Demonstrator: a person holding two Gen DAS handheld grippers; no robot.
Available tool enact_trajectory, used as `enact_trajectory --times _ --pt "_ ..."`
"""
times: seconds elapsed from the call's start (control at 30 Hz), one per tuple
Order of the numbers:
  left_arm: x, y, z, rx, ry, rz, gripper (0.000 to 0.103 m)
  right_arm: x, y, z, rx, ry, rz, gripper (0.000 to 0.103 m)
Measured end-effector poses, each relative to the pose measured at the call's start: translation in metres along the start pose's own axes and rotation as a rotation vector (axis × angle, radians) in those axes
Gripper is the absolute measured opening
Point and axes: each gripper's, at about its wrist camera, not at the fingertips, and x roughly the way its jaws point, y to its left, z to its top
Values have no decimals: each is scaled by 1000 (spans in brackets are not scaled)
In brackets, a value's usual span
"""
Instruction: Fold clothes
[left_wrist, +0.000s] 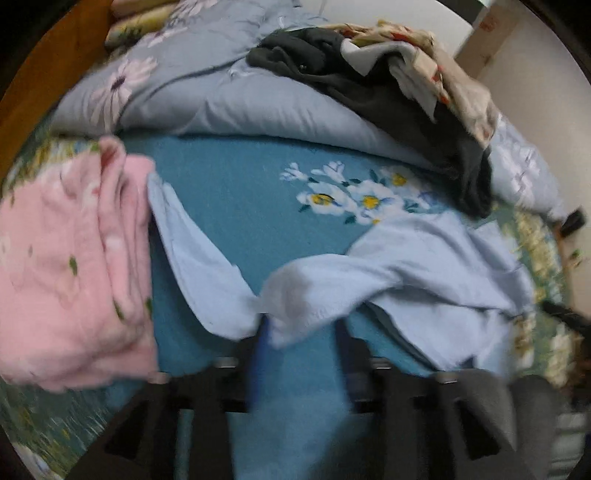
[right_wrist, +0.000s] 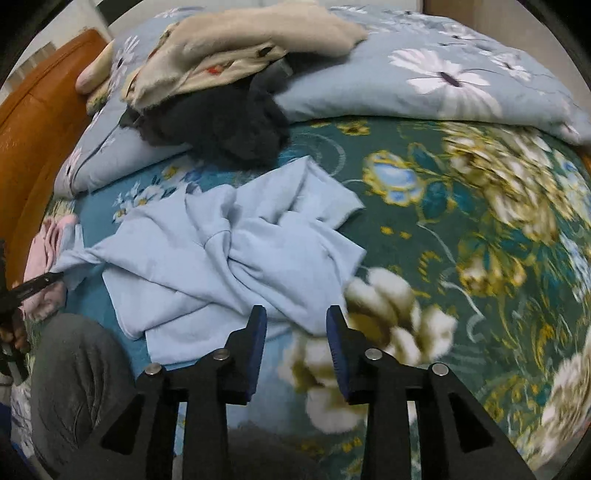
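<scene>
Light blue sweatshirt (right_wrist: 221, 258) sprawled crumpled on bed (right_wrist: 461, 221), body bunched, sleeves twisted across each other, not flat, no tidy fold showing. Just in front of grey floral quilt (right_wrist: 424, 74); dark garment (right_wrist: 229, 125) and beige garment (right_wrist: 240, 40) heaped on quilt behind sweatshirt. Pink folded cloth (left_wrist: 62, 266) left of sweatshirt, touching one sleeve end.

Left gripper (left_wrist: 301, 328): fingers (left_wrist: 258, 354) closed on a pinch of sweatshirt fabric, seemingly a sleeve or hem edge, cloth draped over and between them; blurred, exact part hard to tell. In right wrist view same gripper at far left of sweatshirt, holding a stretched-out end.

Right gripper (right_wrist: 297, 325): fingers (right_wrist: 258, 332) spread wide, nothing between, hovering at near edge of sweatshirt over bed.

Handling, judged: soft, limp, thick fleece-like knit, light, not fragile, not slippery; sags and drags when lifted by one point, layers likely to cling. Best holds: hem corners or shoulder seams, single layer pinched at edge, both grippers well apart to spread flat. Avoid grabbing twisted middle, several layers likely caught there. Sleeves likely need untangling for any neat fold. Risk: dragging pink cloth along with sleeve.
</scene>
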Motion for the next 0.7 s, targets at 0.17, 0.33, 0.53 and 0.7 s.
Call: enact_trajectory --times 0.17,0.33,0.53,0.7 --pt "-18 -1 13 -61 -41 -107 67 29 -6 19 9 29 -19 44" --pt "29 -35 54 61 26 -88 67 43 -8 20 67 62 51 3" --pt "96 -88 81 212 127 -53 67 -21 -33 17 164 -147 49 3" --pt "138 -115 85 335 201 -30 67 -36 -75 4 281 -186 -26 3"
